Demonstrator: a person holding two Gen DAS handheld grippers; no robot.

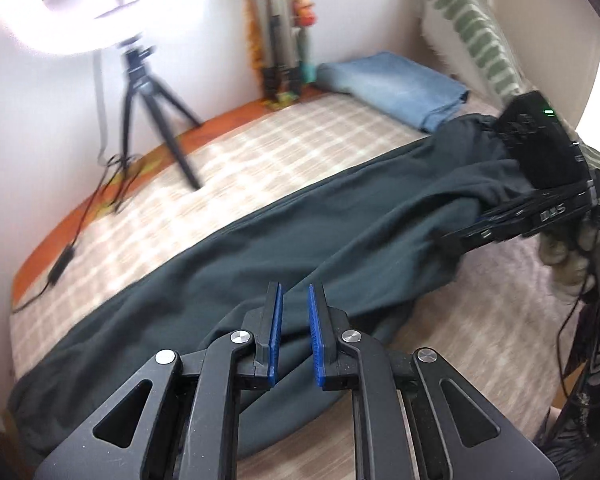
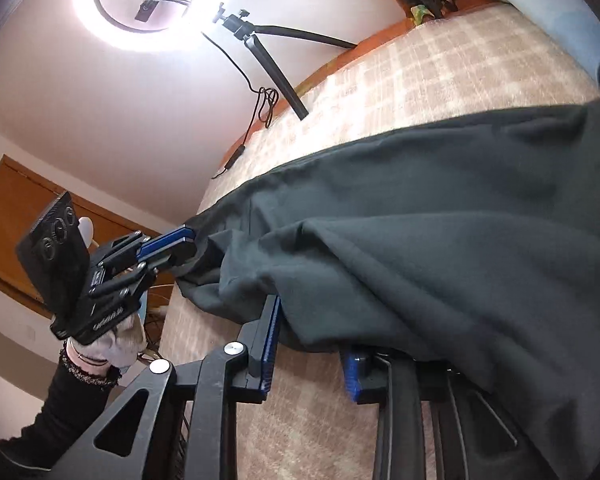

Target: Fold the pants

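Observation:
Dark green-black pants (image 1: pixel 284 236) lie stretched across a checked beige bed cover (image 1: pixel 228 152). My left gripper (image 1: pixel 296 300) has its blue pads a little apart over the near leg fabric, which runs between and under them. In the right wrist view the left gripper (image 2: pixel 188 246) looks closed on the leg end of the pants (image 2: pixel 420 240). My right gripper (image 2: pixel 312 344) has its fingers apart, the pants' waist end draped over the right finger. In the left wrist view the right gripper (image 1: pixel 456 240) meets the waist end; its tips are hidden in cloth.
Folded blue jeans (image 1: pixel 396 84) lie at the far end of the bed by a green striped pillow (image 1: pixel 472 28). A ring light on a black tripod (image 1: pixel 148 92) stands on the bed's far edge, its cable trailing along the orange border (image 1: pixel 60 236).

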